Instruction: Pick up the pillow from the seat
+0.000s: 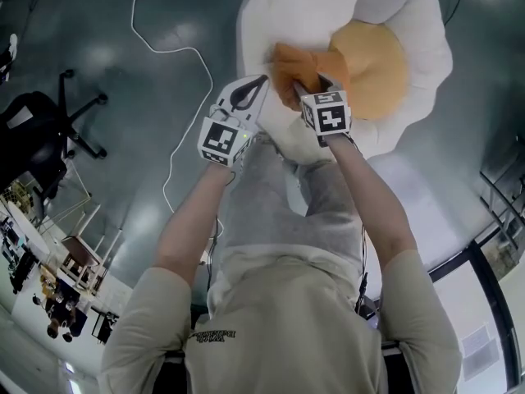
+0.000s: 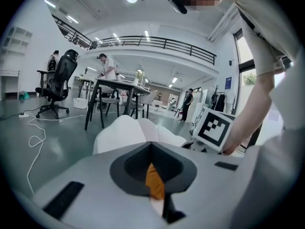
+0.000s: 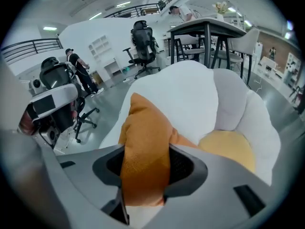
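Note:
An orange pillow [image 1: 297,66] lies bunched at the near edge of a white flower-shaped seat [image 1: 414,23] with a round yellow centre [image 1: 376,68]. My right gripper [image 1: 316,82] is shut on the pillow; in the right gripper view a thick fold of the pillow [image 3: 145,147] fills the gap between the jaws. My left gripper [image 1: 264,82] meets the pillow's left edge. In the left gripper view a thin strip of the pillow [image 2: 155,180] is pinched between nearly closed jaws, with the seat [image 2: 124,132] just beyond.
The seat stands on a glossy grey floor. A white cable [image 1: 168,52] snakes across the floor at the left, and a black office chair [image 1: 45,130] stands further left. Tables and chairs [image 2: 114,94] and several people are in the background.

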The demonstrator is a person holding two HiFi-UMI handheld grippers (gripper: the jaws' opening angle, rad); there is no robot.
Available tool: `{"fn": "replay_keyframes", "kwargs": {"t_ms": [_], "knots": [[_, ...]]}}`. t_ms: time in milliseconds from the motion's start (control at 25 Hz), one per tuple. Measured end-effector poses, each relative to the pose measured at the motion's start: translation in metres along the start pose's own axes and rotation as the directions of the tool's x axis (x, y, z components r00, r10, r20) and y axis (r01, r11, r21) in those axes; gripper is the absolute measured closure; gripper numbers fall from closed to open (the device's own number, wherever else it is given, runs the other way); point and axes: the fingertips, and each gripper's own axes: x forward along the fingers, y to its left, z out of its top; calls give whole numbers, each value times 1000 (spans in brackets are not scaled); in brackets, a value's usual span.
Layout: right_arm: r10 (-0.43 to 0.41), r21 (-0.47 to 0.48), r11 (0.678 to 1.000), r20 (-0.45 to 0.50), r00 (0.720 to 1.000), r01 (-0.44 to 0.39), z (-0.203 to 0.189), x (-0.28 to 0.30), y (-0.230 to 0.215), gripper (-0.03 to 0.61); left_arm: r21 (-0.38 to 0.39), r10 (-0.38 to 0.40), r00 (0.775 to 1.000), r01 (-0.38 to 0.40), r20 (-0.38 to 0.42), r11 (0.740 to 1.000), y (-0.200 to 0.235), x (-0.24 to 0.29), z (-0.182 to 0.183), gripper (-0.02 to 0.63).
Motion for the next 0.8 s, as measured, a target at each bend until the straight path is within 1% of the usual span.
{"fn": "replay_keyframes", "kwargs": {"t_ms": [80, 200, 280, 400, 480, 640, 720, 800], "knots": [[14, -23, 1000, 12, 1000, -14, 7, -16, 1, 370, -15, 14, 1000, -14, 10, 1000, -2, -6, 8, 604], [35, -7, 999, 67, 997, -35, 30, -46, 8, 371, -26, 29, 999, -29, 26, 999, -4, -18, 28, 604], [35, -16, 999, 119, 992, -34, 49, -73, 11, 371, -17, 22, 999, -21, 45, 1000, -11, -22, 49, 604], [30, -59, 998, 201, 979, -18, 80, -123, 19, 371, 7, 5, 997, -5, 73, 1000, -22, -31, 86, 604], [35, -74, 997, 257, 966, -17, 104, -163, 25, 371, 19, 2, 995, -4, 99, 1000, -31, -41, 118, 604], [41, -79, 997, 362, 931, -13, 155, -253, 32, 371, 47, -2, 985, -6, 172, 999, -52, -65, 197, 604], [33, -91, 996, 414, 909, 5, 180, -298, 33, 371, 84, -18, 978, 0, 209, 996, -63, -75, 240, 604], [27, -108, 994, 473, 881, 28, 206, -343, 34, 370, 118, -46, 967, 17, 250, 993, -72, -83, 284, 604]]}}
